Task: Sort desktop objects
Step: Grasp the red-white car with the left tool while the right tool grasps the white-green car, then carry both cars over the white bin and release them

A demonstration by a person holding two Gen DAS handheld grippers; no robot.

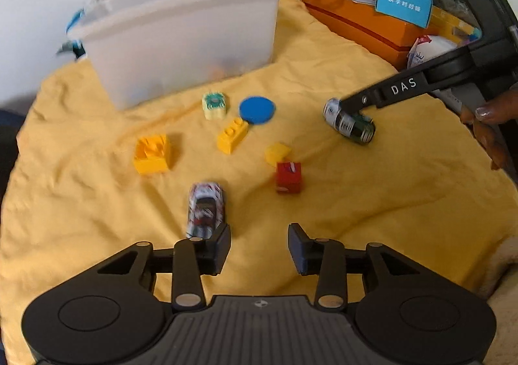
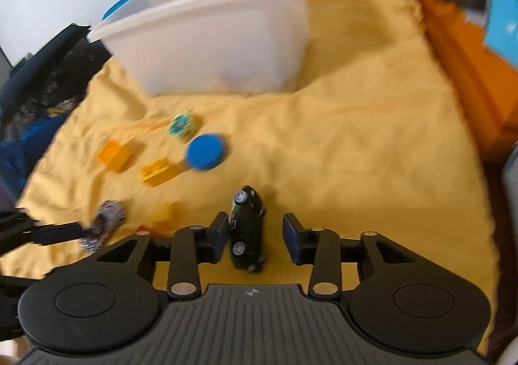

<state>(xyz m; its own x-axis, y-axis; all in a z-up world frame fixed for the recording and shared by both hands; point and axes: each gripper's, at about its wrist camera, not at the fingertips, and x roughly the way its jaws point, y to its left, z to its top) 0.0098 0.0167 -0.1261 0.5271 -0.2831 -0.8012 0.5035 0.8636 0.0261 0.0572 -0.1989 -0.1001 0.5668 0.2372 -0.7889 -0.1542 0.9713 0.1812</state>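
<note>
A yellow cloth (image 1: 323,51) covered the desk, and a white plastic bin (image 1: 181,38) stood in the upper left part of the left wrist view, its front wall facing the scattered toys. Below it, near the middle of the frame, lay a pale eraser with a green top (image 1: 214,105), a blue disc (image 1: 257,110) just beside it, a long yellow brick (image 1: 231,135) touching the disc's lower edge, a larger yellow block (image 1: 152,153) to the left, a small yellow piece (image 1: 277,153) and a red cube (image 1: 288,177) just beneath that piece. The left gripper (image 1: 259,248) sat at the bottom centre with its jaws apart and nothing between them; a red-and-white toy car (image 1: 205,208) lay on the cloth just above its left finger, outside the gap. At the right of that view the right gripper (image 1: 351,112) reached in from the upper right, with a hand (image 1: 489,125) on its handle, its tip at a dark toy car (image 1: 349,124). In the right wrist view the right gripper (image 2: 255,238) stood released, its jaws spread; the dark toy car (image 2: 247,229) lay on its side between them at lower centre, against the left pad and clear of the right one. An orange box (image 1: 362,25) lined the right edge of the cloth, with a blue card (image 1: 404,2) on top of it.
</note>
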